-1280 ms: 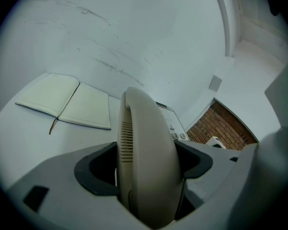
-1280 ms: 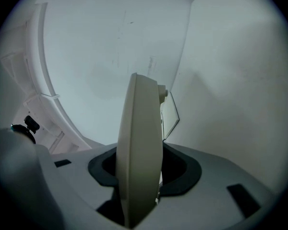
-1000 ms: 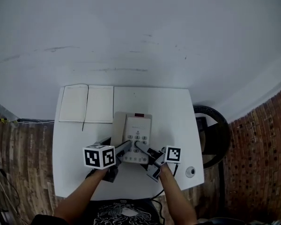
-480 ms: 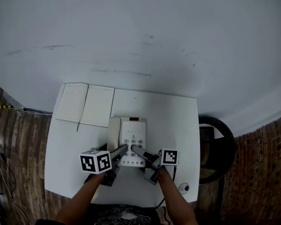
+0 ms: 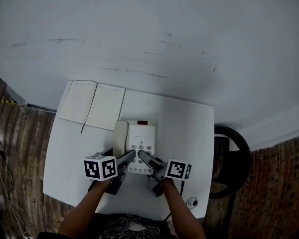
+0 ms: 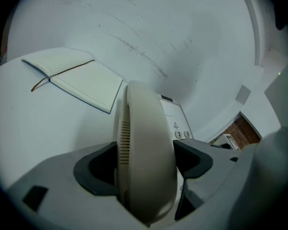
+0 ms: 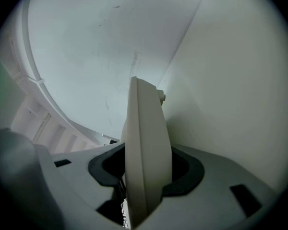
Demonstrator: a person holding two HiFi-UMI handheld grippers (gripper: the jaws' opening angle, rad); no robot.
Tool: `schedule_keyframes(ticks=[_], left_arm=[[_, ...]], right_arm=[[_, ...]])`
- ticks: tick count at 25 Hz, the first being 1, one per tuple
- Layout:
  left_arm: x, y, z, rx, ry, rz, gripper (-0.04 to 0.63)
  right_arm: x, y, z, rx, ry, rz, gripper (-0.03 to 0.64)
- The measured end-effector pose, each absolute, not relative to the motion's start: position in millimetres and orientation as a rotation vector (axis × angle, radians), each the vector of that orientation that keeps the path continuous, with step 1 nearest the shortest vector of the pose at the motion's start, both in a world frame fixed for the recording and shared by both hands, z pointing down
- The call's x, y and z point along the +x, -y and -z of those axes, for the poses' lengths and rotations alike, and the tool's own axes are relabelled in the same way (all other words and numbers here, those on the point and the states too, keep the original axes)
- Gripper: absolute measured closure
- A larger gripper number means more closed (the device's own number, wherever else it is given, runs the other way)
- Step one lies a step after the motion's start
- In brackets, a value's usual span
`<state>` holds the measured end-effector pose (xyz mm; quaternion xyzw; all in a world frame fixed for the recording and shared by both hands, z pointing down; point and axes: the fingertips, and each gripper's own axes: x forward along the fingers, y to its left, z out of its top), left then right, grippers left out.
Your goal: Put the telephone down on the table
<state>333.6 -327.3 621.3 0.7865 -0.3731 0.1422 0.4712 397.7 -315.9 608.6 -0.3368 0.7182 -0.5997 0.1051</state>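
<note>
A cream telephone [image 5: 139,142], its handset along the left side, lies over the middle of the white table [image 5: 184,128]. Both grippers hold its near end. My left gripper [image 5: 129,157] is shut on the handset [image 6: 146,147], and the keypad [image 6: 178,128] shows just to its right. My right gripper [image 5: 142,157] is shut on the right edge of the telephone's base [image 7: 146,147], which stands on edge between the dark pads. I cannot tell whether the base touches the table.
An open notebook [image 5: 92,106] lies at the table's far left corner, also in the left gripper view [image 6: 79,78]. A small round object [image 5: 192,202] sits at the near right corner. A black round seat [image 5: 230,158] stands right of the table. A white wall rises behind.
Both grippers have sunk a little with the telephone still held between them. The head view has shifted, so the table now sits slightly turned in the picture.
</note>
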Motion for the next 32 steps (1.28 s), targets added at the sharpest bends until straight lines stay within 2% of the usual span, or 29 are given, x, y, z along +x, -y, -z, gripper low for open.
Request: schedule_keyframes(ticks=[15,22,32], left_arm=[[336.2,333.3,-620.9,1.945,0.928,-0.35,0.227],[339.2,331.8,-622.5,1.967,0.983,-0.402,0.227],[341.3,327.8,-623.3,1.965,1.026,-0.432,0.227]], right_arm=[[405.0,321.5,-613.1,-1.361,-2.337,1.605,0.371],[414.5,319.7,-621.2,-1.48,-2.358,1.621,0.333],[420.8,315.3,-626.1,-1.542,-2.338,1.688,0.321]])
